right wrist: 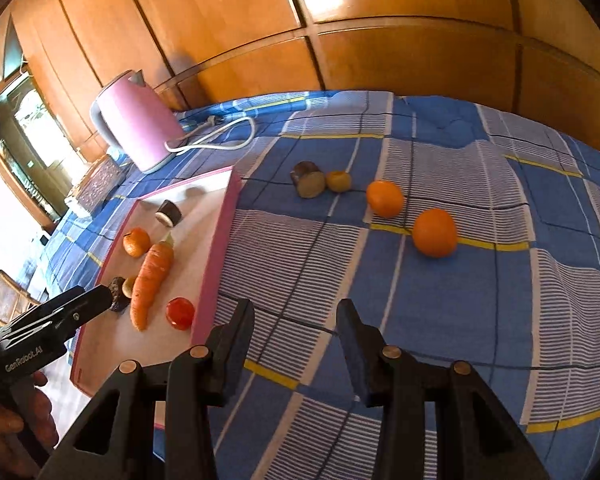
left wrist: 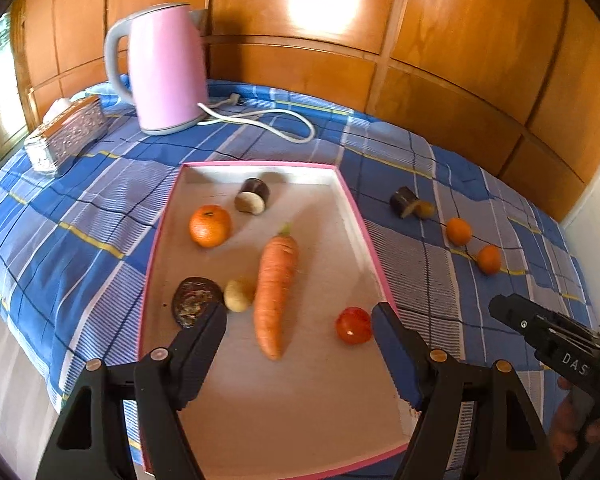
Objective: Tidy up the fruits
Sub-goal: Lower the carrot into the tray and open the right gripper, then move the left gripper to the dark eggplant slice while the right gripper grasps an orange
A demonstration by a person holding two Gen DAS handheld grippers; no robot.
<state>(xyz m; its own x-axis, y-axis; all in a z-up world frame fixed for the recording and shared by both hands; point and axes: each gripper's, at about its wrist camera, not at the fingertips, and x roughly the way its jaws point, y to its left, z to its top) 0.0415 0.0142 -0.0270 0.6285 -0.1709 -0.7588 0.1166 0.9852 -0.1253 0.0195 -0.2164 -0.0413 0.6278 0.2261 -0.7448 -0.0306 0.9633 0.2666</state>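
A pink-rimmed tray on the blue checked cloth holds a carrot, a tomato, an orange, a small potato, a dark round piece and an eggplant piece. On the cloth to the right lie two oranges, a small yellow fruit and another eggplant piece. My left gripper is open and empty over the tray. My right gripper is open and empty over the cloth.
A pink kettle with a white cord stands behind the tray. A patterned tissue box sits at the back left. Wooden panels close off the back.
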